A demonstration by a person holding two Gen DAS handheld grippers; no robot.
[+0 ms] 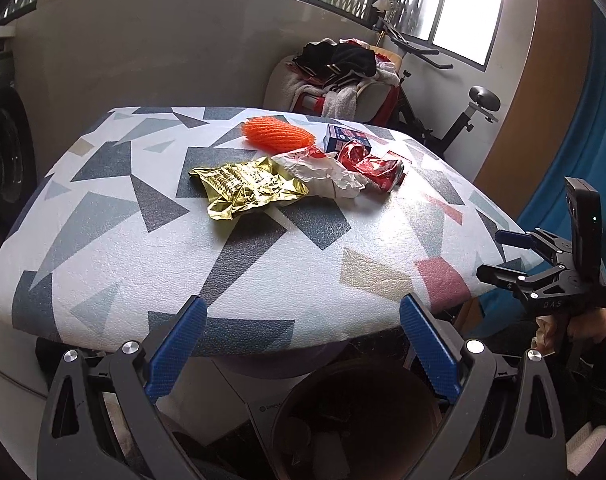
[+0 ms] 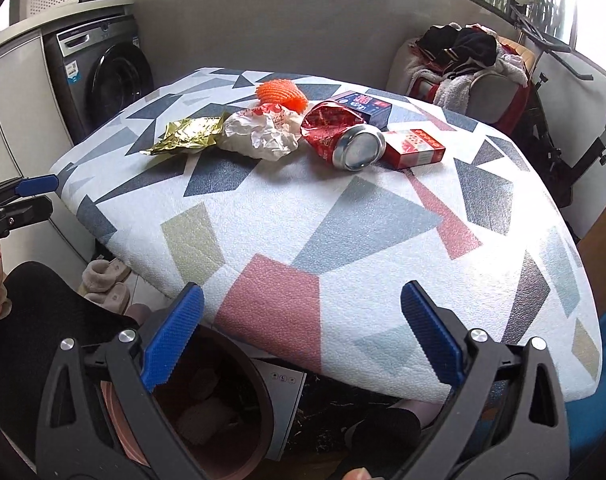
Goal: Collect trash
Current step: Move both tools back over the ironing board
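Trash lies in a cluster at the far side of the patterned table [image 1: 263,280] [image 2: 343,240]: a gold foil wrapper [image 1: 247,188] [image 2: 191,136], crumpled white paper [image 1: 323,172] [image 2: 263,132], a crushed red can [image 1: 371,164] [image 2: 343,136], an orange foam net [image 1: 279,134] [image 2: 281,94], a blue box [image 1: 347,138] [image 2: 367,106] and a red box [image 2: 413,148]. My left gripper [image 1: 303,344] is open and empty at the table's near edge. My right gripper [image 2: 303,340] is open and empty at the near edge, also seen in the left wrist view [image 1: 503,256]. A brown bin [image 1: 363,420] [image 2: 207,412] stands below.
A washing machine [image 2: 103,76] stands left of the table. A chair piled with clothes [image 1: 343,76] [image 2: 463,68] and an exercise bike [image 1: 463,112] stand behind. Slippers [image 2: 107,284] lie on the floor. A blue cloth [image 1: 575,160] hangs at right.
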